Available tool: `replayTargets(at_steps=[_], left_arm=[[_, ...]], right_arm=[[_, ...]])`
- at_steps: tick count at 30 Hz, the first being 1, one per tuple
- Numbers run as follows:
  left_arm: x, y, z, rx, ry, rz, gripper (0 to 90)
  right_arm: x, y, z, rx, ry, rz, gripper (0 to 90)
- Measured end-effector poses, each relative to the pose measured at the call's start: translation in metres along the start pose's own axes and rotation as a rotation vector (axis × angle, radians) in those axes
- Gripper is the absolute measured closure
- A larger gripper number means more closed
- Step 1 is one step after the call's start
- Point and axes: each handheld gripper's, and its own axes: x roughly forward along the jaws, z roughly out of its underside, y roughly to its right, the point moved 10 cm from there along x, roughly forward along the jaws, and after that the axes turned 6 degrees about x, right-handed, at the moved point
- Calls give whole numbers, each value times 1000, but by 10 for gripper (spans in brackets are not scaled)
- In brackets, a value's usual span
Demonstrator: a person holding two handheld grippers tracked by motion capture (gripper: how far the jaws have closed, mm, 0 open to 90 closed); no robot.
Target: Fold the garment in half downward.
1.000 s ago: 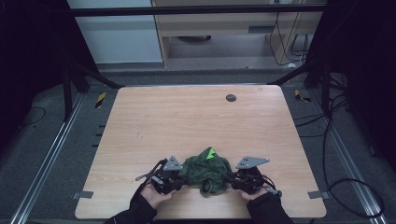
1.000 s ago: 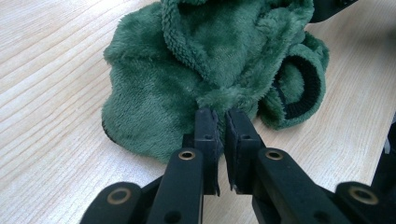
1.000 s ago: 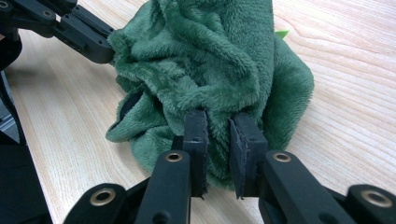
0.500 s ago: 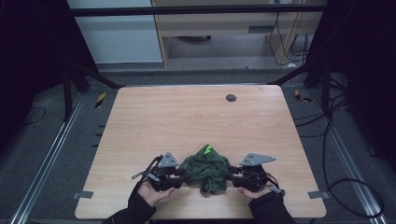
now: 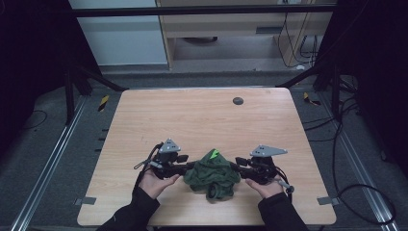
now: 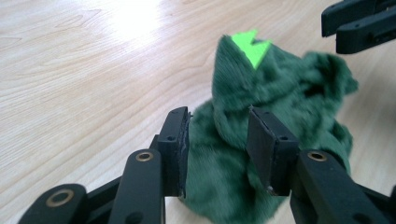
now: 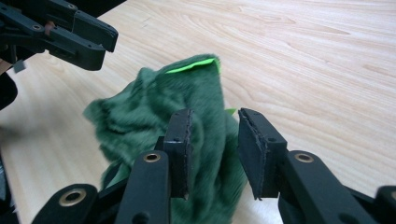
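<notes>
**Cloth let go at lower centre**

Wooden table (image 5: 202, 120) across mid-frame. Crumpled green cloth (image 5: 212, 174) lying near its bottom edge, lower centre. Left gripper (image 5: 186, 168) and right gripper (image 5: 236, 165) flanking it, jaws just opened, apart, pads clear of the cloth.

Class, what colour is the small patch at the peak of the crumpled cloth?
Bright lime green patch on the dark green cloth; clearest in the left gripper view.

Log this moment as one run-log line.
green cloth: bunched on table | left gripper: just opened, cloth between jaws | right gripper: open beside cloth
</notes>
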Motion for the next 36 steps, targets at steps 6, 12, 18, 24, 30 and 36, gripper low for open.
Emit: replayTargets(at_steps=[6, 12, 18, 24, 30, 36], left_arm=[[16, -3, -12, -2, -2, 5, 591], [32, -1, -6, -4, -45, 29, 599], [44, 4, 7, 5, -95, 59, 649], [46, 8, 12, 5, -108, 82, 733], [46, 10, 13, 8, -106, 95, 858], [40, 13, 10, 17, -90, 102, 875]], right_arm=[[16, 3, -11, 7, -5, 4, 644], [30, 1, -8, 10, -40, -14, 637], [36, -1, 7, 8, -88, -28, 647], [36, -2, 13, 21, -109, -38, 713], [39, -3, 15, 15, -121, -50, 823], [36, -4, 14, 16, -114, -53, 885]])
